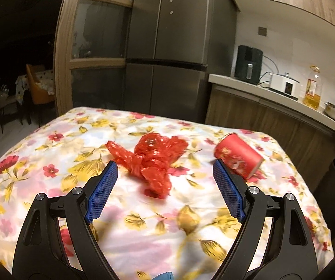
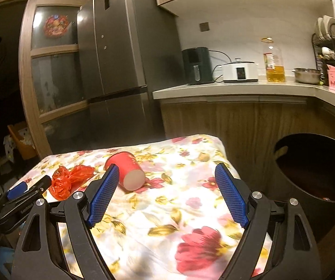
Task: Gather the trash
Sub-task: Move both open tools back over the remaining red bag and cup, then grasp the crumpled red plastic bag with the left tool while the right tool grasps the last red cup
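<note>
A crumpled red plastic bag (image 1: 154, 161) lies on the floral tablecloth (image 1: 144, 221), just ahead of my open, empty left gripper (image 1: 165, 165). A red paper cup (image 1: 237, 157) lies on its side to the right of the bag, beside the right finger's tip. In the right wrist view the cup (image 2: 127, 169) lies near the left finger of my open, empty right gripper (image 2: 166, 170), and the bag (image 2: 68, 179) is further left, next to the left gripper (image 2: 25, 189). A dark round bin (image 2: 314, 175) stands at the table's right side.
A grey fridge (image 2: 118, 70) stands behind the table. A kitchen counter (image 2: 237, 88) at the right carries an air fryer (image 2: 196, 66), a white cooker (image 2: 239, 71), an oil bottle (image 2: 273, 60) and a steel pot (image 2: 307, 75). Wooden cabinets run below it.
</note>
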Demonstrator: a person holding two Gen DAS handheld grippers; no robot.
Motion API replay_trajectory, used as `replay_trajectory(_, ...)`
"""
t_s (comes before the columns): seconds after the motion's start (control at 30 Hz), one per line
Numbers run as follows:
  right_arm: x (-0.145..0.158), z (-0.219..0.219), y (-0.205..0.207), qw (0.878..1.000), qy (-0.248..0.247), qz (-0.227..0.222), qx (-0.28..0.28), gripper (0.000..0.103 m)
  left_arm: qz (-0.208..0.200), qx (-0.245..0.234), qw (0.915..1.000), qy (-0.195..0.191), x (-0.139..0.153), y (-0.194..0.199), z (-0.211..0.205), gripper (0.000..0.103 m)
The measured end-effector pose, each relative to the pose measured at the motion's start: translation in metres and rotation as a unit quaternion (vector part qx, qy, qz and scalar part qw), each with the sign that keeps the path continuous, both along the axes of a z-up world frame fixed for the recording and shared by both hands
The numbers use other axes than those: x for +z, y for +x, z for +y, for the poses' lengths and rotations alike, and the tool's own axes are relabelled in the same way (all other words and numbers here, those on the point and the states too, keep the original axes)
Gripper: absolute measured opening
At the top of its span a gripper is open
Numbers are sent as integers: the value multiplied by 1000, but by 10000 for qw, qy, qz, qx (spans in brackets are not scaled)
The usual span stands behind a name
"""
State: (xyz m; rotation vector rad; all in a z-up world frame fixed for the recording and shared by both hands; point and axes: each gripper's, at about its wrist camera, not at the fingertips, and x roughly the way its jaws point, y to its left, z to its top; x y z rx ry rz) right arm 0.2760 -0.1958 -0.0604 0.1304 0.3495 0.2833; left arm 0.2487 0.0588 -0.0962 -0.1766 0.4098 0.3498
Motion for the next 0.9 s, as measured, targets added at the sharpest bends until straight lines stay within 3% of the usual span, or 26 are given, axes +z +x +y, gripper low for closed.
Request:
replay_trajectory(0.33, -8, 31, 37, 9998, -80, 6, 178, 87, 251, 141, 9995, -155, -14, 31, 22, 81)
replay_trajectory(0.63, -21, 62, 72, 9981, -282, 43, 555, 95, 587, 181, 9972, -433, -26, 54, 39, 68)
replay_trajectory(0.9, -41, 90, 107, 9932, -602, 561, 824, 95, 858, 103, 9930, -801, -40, 67, 51, 52)
